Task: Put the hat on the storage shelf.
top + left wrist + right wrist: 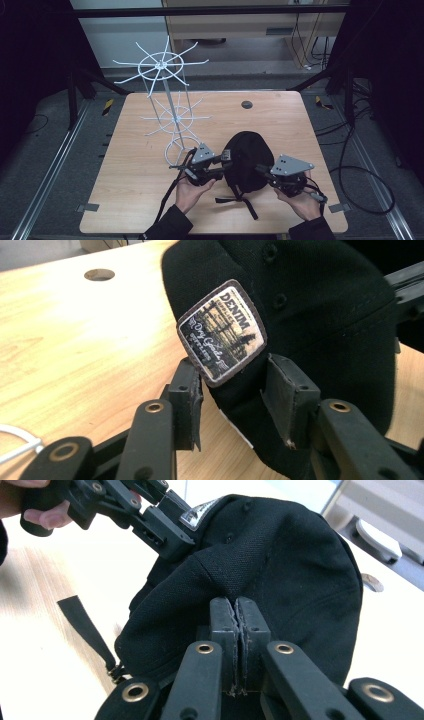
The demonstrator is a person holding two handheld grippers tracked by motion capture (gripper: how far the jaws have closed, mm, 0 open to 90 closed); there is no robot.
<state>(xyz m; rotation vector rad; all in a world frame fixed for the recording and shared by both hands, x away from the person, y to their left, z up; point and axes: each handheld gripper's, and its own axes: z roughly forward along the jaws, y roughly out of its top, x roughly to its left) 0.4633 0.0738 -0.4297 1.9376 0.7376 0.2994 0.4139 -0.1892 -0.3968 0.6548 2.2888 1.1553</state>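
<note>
Two grippers are working one black cap [246, 160], which is lying near the front middle of the table [140, 210], just right of the white wire rack [170, 107].

Right gripper [237, 611]: jaws are pressing together on a pinched fold of crown fabric, and the cloth is puckering around the pads. That says soft, thin, compliant material, very light for its bulk.

Left gripper [232, 390]: jaws are standing apart, one on each side of the cap's front edge below the woven patch [222, 332]; pads are not pressing on the cloth as far as I can see.

Handling notes:
- Crown is collapsing under a pinch, so a single grip there is likely to let the rest sag and swing.
- Front panel with the patch is looking stiffer and is holding its shape; probably the better place to grip for control.
- Woven cloth against rubbery pads should not be slipping much; nothing fragile.
- Loose strap [245, 202] is trailing toward the person and could be snagging on a rack arm.

Judgement: gripping on opposite sides should be keeping the opening spread for hanging.
</note>
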